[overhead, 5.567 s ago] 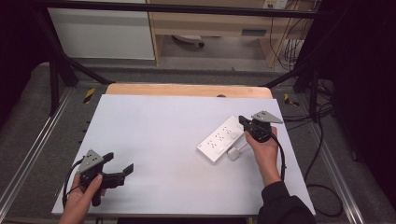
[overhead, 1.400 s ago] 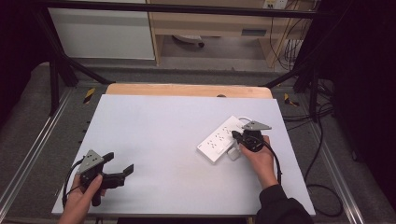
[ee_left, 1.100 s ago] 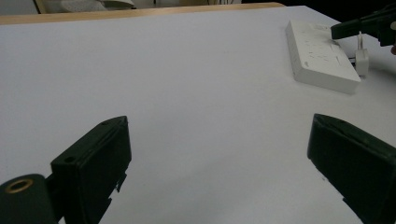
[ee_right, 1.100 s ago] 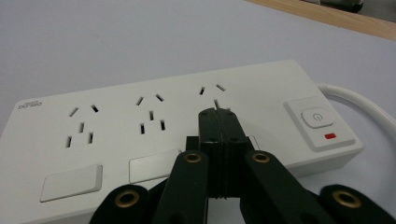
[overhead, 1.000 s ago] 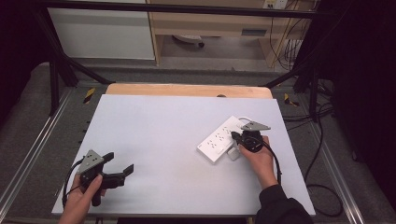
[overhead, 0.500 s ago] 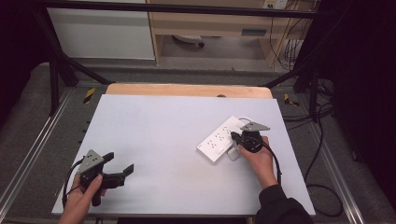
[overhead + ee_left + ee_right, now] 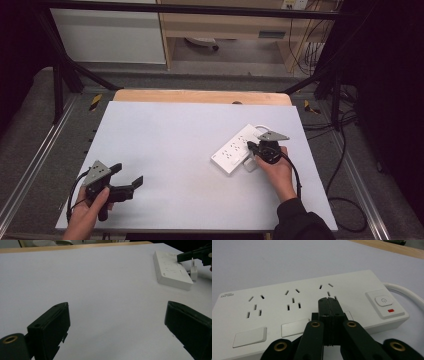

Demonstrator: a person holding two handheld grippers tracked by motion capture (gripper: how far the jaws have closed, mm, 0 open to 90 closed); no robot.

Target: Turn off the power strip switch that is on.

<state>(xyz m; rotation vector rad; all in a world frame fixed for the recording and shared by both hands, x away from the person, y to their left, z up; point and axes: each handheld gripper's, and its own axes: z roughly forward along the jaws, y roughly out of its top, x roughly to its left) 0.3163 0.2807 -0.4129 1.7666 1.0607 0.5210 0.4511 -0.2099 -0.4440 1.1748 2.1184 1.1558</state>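
No shift since before: right gripper (image 7: 328, 300) over power strip (image 7: 294, 305).

High view: above the near edge, looking forward and down on the table (image 7: 165, 135).
Left gripper view: low, facing across toward the power strip (image 7: 172, 271).
Right gripper view: close on the power strip (image 7: 294, 307).
Shared: power strip (image 7: 234, 155).

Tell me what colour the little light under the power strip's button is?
Red. The little light on the power strip shows best in the right gripper view.

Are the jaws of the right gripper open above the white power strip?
No, the right gripper has its black jaws pressed together over the white power strip.
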